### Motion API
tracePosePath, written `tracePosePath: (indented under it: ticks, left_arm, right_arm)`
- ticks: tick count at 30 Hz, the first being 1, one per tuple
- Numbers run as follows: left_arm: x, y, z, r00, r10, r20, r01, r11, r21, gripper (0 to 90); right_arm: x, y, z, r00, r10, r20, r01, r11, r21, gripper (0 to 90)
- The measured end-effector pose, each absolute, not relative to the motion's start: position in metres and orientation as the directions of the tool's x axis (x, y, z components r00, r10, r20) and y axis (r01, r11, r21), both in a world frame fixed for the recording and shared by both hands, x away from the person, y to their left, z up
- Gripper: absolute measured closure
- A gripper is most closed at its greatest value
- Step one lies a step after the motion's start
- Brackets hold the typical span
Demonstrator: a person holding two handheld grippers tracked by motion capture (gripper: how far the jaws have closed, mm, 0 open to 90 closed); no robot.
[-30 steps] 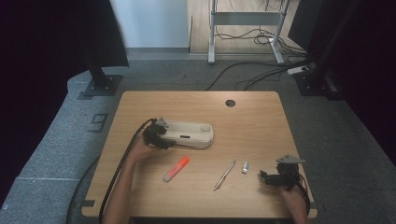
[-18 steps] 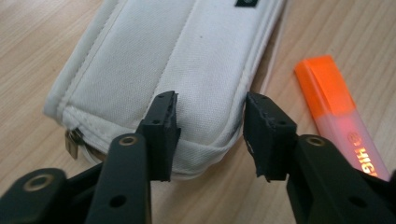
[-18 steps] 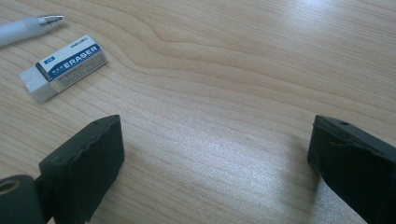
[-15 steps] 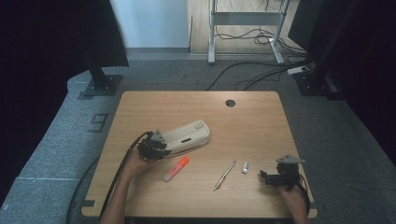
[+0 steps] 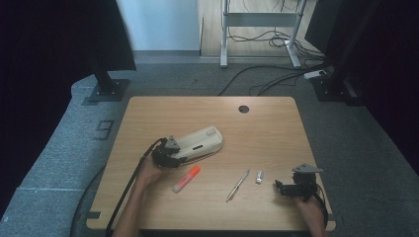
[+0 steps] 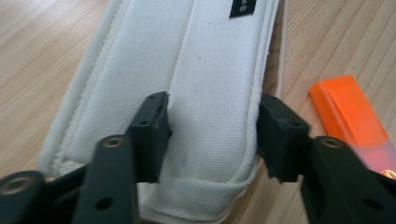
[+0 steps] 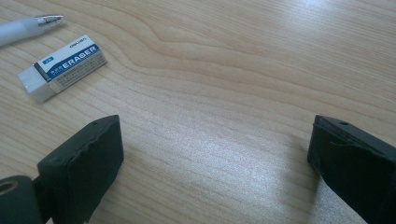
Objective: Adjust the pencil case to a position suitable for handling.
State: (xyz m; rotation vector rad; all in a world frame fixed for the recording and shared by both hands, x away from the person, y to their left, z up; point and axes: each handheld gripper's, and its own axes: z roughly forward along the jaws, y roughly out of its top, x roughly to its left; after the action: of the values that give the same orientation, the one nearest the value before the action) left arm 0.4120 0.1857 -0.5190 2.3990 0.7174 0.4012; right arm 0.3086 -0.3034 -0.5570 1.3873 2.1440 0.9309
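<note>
Left gripper view looks down on a white canvas pencil case point(image 6: 196, 93) lying flat on the wooden table point(image 6: 42, 51). The left gripper point(image 6: 212, 135) straddles the case's near end; its jaws have just been opening a little after a squeeze. They are parted, one pad resting on the fabric, the other at its edge, so no firm grip shows. The case looks soft, padded and light, likely to sag if lifted by one end; the stitched end seam or a pinch across its width seems the best hold. An orange highlighter point(image 6: 350, 116) lies just beside it.

High view shows the right gripper point(image 5: 295, 186) resting near the table's right corner, jaws wide apart and empty, with an eraser point(image 5: 259, 177) and a pen point(image 5: 238, 184) nearby. Grey carpet, cables and dark curtains surround the table.
</note>
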Motion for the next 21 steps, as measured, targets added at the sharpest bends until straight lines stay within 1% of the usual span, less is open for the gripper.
tracePosePath:
  ticks: [3, 4, 6, 9, 13, 14, 15, 16, 17, 18, 21]
  left_arm:
    - [0.411, 0.187, -0.515, 0.8, 0.589, 0.109, 0.398, -0.66, 0.637, 66.4]
    - [0.411, 0.188, -0.512, 0.795, 0.597, 0.107, 0.4, -0.649, 0.647, 66.4]
    - [0.41, 0.189, -0.509, 0.789, 0.607, 0.094, 0.407, -0.631, 0.66, 71.8]
    - [0.409, 0.192, -0.505, 0.779, 0.623, 0.069, 0.428, -0.609, 0.668, 73.4]
    - [0.41, 0.2, -0.497, 0.765, 0.644, 0.0, 0.47, -0.558, 0.684, 74.9]
    - [0.411, 0.204, -0.494, 0.754, 0.655, -0.048, 0.503, -0.528, 0.685, 75.0]
    - [0.411, 0.204, -0.494, 0.754, 0.655, -0.048, 0.503, -0.528, 0.685, 75.0]
    - [0.411, 0.207, -0.491, 0.742, 0.665, -0.084, 0.528, -0.502, 0.685, 75.0]
    - [0.411, 0.207, -0.491, 0.742, 0.665, -0.084, 0.528, -0.502, 0.685, 75.0]
    - [0.411, 0.209, -0.489, 0.731, 0.674, -0.106, 0.542, -0.48, 0.69, 74.9]
    - [0.408, 0.21, -0.487, 0.722, 0.684, -0.107, 0.544, -0.465, 0.698, 74.8]
  right_arm:
    - [0.309, -0.303, -0.557, -0.414, 0.91, 0.01, 0.629, 0.278, 0.726, 3.1]
    - [0.309, -0.303, -0.557, -0.414, 0.91, 0.01, 0.629, 0.278, 0.726, 3.1]
    - [0.309, -0.303, -0.557, -0.414, 0.91, 0.01, 0.63, 0.278, 0.725, 3.1]
    - [0.309, -0.304, -0.557, -0.415, 0.91, 0.01, 0.63, 0.279, 0.725, 3.1]
    - [0.309, -0.303, -0.557, -0.414, 0.91, 0.01, 0.629, 0.278, 0.726, 3.1]
    - [0.309, -0.303, -0.557, -0.414, 0.91, 0.01, 0.629, 0.279, 0.725, 3.1]
    - [0.309, -0.303, -0.557, -0.414, 0.91, 0.01, 0.629, 0.279, 0.725, 3.1]
    - [0.309, -0.303, -0.557, -0.414, 0.91, 0.01, 0.629, 0.278, 0.726, 3.1]
    - [0.309, -0.303, -0.557, -0.414, 0.91, 0.01, 0.629, 0.278, 0.726, 3.1]
    - [0.309, -0.303, -0.557, -0.414, 0.91, 0.01, 0.629, 0.278, 0.726, 3.1]
    - [0.309, -0.303, -0.557, -0.413, 0.911, 0.01, 0.629, 0.277, 0.726, 3.0]
